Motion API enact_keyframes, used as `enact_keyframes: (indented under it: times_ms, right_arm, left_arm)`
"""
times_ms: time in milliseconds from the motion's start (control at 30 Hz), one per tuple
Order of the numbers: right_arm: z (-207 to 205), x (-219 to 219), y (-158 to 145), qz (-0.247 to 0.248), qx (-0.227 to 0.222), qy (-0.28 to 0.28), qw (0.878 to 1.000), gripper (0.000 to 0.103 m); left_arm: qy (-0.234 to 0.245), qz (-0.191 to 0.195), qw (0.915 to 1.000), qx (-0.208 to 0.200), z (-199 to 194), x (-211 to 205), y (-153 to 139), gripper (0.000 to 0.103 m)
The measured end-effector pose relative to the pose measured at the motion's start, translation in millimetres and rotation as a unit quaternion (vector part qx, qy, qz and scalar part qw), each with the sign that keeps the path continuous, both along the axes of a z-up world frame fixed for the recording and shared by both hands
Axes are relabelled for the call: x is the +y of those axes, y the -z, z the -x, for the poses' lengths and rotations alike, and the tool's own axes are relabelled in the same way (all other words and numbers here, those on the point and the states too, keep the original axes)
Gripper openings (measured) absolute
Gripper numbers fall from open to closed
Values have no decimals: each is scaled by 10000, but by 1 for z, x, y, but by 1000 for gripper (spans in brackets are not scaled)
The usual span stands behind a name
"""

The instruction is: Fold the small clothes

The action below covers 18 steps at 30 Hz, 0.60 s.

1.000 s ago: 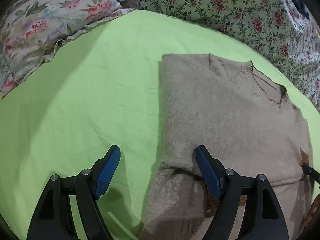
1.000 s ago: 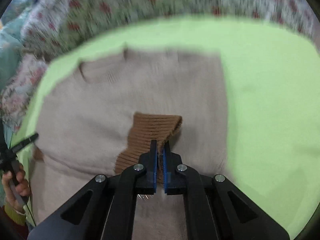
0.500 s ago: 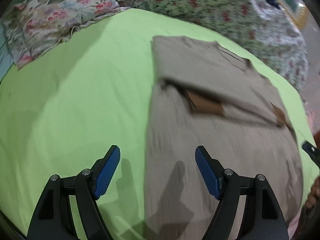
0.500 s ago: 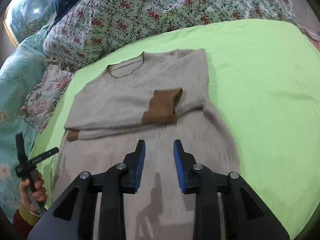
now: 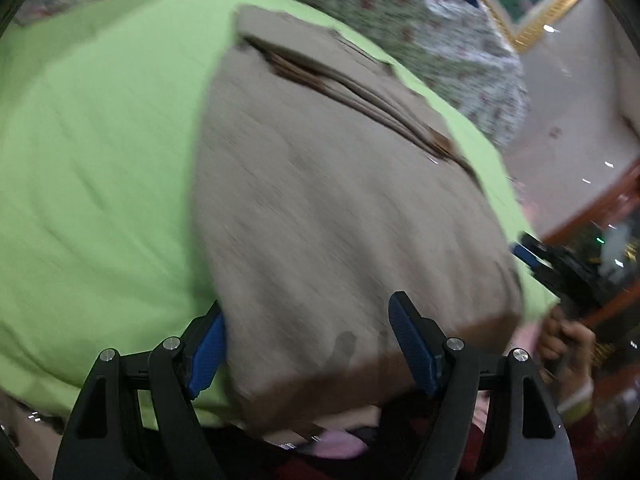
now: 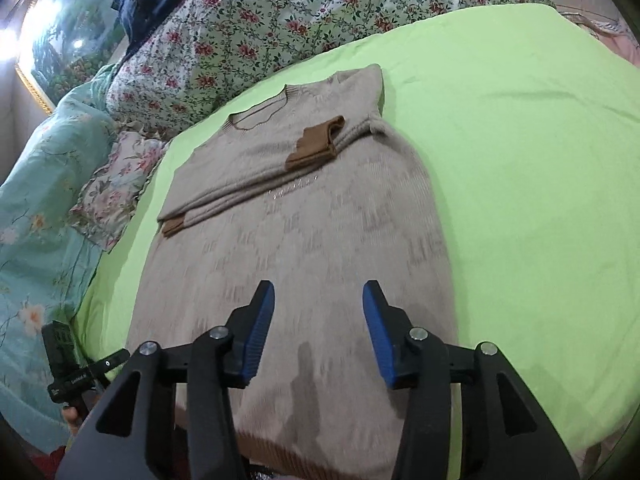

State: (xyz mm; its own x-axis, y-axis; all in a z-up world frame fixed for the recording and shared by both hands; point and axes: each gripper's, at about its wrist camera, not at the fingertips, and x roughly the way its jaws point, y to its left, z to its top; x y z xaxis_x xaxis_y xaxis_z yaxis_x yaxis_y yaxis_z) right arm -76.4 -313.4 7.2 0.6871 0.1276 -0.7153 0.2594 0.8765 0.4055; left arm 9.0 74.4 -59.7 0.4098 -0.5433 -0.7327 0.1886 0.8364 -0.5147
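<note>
So the right gripper point(image 6: 318, 330) has nothing between its blue fingers point(image 6: 259, 330). They're spreading apart right now, hovering just above the lower body of the beige sweater point(image 6: 320, 240), not touching it as far as I can tell. The left gripper point(image 5: 308, 350) is spread wide too, empty, with one finger right at the sweater's side edge and the other over the knit near the brown hem point(image 5: 360, 372). That view is pretty smeared, so I can't say whether it brushes the fabric.

Progress-wise: the sweater lies flat on the green sheet point(image 6: 520, 160) of the bed, neckline toward the floral quilt point(image 6: 240, 32). Both sleeves look already folded in across the chest, with one brown cuff point(image 6: 316, 142) lying mid-chest and the other point(image 6: 174, 226) at the sweater's far side edge. What's left, I'd guess, is grabbing the hem corners and folding the bottom half up over the sleeves.

Pose: both grippers are angled down at the hem end, side by side, each held in a hand point(image 5: 564, 340).
</note>
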Motion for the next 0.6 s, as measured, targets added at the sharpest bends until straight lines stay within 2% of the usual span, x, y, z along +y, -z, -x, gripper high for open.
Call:
enact_keyframes:
  times_ms: [100, 200, 267, 333, 367, 500, 600]
  right_arm:
    - [23, -4, -1, -89, -86, -115, 9999, 48]
    - [44, -15, -5, -168, -143, -188, 9996, 52]
    - [60, -24, -4, -207, -68, -246, 9995, 54]
    - [76, -31, -1, -266, 9, -323, 9991, 54]
    - [82, -34, 1, -362, 21, -382, 9986, 54]
    - [95, -30, 25, -1007, 209, -941, 9902, 54]
    - [85, -9, 49, -907, 527, -1333, 9855, 54]
  left_arm:
    - [235, -97, 9996, -146, 11, -8, 1, 76]
    - [477, 78, 9988, -98, 15, -7, 3, 75]
    - [594, 53, 9981, -122, 20, -6, 3, 71]
    - [693, -26, 9975, -160, 22, -4, 4, 61]
    - [725, -44, 9972, -155, 22, -6, 5, 59]
    - [936, 40, 9956, -89, 25, -9, 9, 58]
    - [1141, 2, 9934, -77, 23, -17, 10, 58]
